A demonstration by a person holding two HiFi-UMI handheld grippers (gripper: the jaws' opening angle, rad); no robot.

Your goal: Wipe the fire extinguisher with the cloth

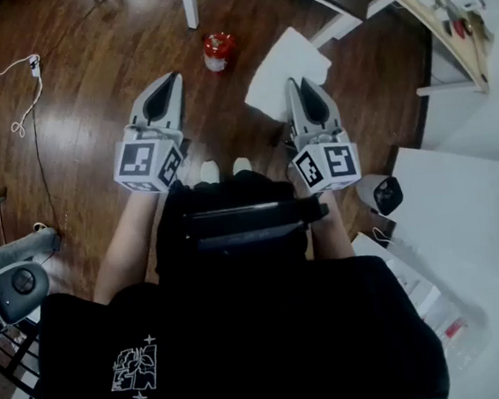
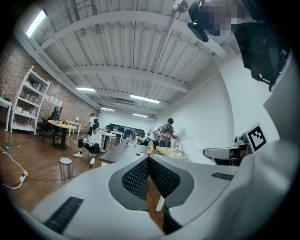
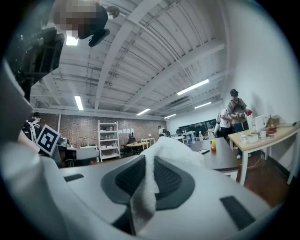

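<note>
- Black-clad torso of the person [image 1: 247, 345] fills the bottom of the head view, with a small white print on the top and two white shoe tips [image 1: 225, 167] on the floor just beyond
- Left gripper [image 1: 166, 83] is held out over the dark wooden floor [image 1: 91, 122]; seen along its own jaws, they are pressed together at the tips with nothing between them, and only floor shows through the narrow gap lower down
- Right gripper [image 1: 305, 89] is held out beside it at about the same height; seen along its own jaws, they are clamped on a white cloth [image 3: 143, 197], which runs up between the dark pads and bulges over the tips
- From the head view, the cloth [image 1: 285, 71] spreads as a pale sheet ahead of the right gripper
- Red fire extinguisher [image 1: 219, 51] sits on the floor ahead of the person, well apart from both grippers, just left of the cloth and near a white table leg [image 1: 188, 4]
- White cable [image 1: 16, 90] lies looped on the floor at the far left
</note>
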